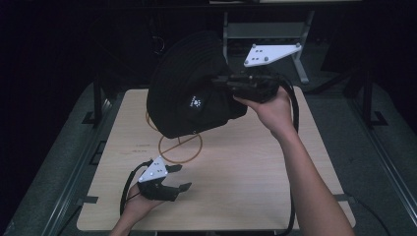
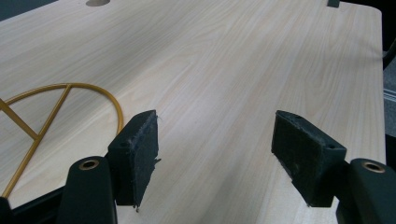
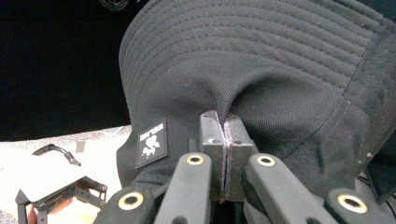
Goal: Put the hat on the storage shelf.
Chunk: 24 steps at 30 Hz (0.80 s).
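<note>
Dim all round the table (image 1: 236,187), black beyond its edges. Lit from above, soft shadow under the hat (image 1: 192,88). Slightly grainy and soft overall; mild glare across the wood nearest the hat. No strong edge warping.

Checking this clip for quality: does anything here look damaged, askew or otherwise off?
Nothing serious. The right tongs are shut on a pinch of the black fabric bucket hat, held tilted above the light wooden table. The open left tongs have frayed pads. A gold wire stand lies partly under the hat.
</note>
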Tool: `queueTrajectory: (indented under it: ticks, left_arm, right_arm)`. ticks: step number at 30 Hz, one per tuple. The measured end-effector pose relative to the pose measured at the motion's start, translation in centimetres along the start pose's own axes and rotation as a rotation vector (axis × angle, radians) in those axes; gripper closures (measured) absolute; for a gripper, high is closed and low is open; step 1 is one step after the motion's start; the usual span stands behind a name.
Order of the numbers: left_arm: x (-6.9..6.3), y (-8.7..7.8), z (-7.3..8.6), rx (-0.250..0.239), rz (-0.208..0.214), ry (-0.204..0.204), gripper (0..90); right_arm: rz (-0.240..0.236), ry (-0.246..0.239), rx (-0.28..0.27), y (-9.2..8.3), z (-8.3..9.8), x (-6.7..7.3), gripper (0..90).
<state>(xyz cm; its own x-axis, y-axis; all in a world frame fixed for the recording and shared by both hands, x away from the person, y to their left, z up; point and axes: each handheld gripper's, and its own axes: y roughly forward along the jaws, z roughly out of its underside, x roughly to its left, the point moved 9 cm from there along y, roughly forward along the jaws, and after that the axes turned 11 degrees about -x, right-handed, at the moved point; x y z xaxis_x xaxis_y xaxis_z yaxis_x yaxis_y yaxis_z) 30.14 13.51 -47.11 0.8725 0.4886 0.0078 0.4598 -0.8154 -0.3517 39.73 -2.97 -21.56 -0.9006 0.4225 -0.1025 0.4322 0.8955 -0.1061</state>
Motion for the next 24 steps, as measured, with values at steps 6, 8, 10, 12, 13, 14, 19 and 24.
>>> queueTrajectory:
  ticks: [6, 8, 10, 12, 13, 14, 19, 24]
  left_arm:
    - [0.0, 0.1, 0.1, 0.002, 0.002, -0.002, 31.3]
    - [-0.1, 0.2, 0.1, 0.004, 0.002, -0.003, 31.3]
    - [0.0, 0.2, 0.2, 0.008, 0.003, -0.001, 31.3]
    - [-0.1, 0.3, 0.2, 0.009, 0.005, -0.001, 31.3]
    - [-0.1, 0.3, 0.2, 0.004, 0.006, -0.002, 31.3]
    - [-0.1, 0.3, 0.2, 0.005, 0.006, 0.001, 31.3]
    - [0.0, 0.4, 0.2, -0.001, 0.003, -0.004, 31.3]
    - [0.2, 0.2, 0.2, 0.008, 0.003, -0.005, 31.3]
  right_arm:
    - [-0.006, 0.006, 0.008, 1.3, -0.4, -0.4, 89.1]
    - [-0.008, 0.009, 0.005, 1.7, -0.5, -0.6, 89.1]
    - [-0.011, 0.014, 0.008, 2.1, -0.5, -0.8, 89.1]
    - [-0.012, 0.012, 0.012, 2.4, -0.5, -1.0, 89.1]
    - [-0.013, 0.015, 0.012, 2.6, -0.6, -1.1, 89.1]
    - [-0.016, 0.015, 0.013, 2.8, -0.7, -1.1, 89.1]
    - [-0.011, 0.013, 0.021, 3.6, -0.9, -1.6, 89.1]
    - [-0.012, 0.022, 0.026, 4.5, -1.0, -1.9, 89.1]
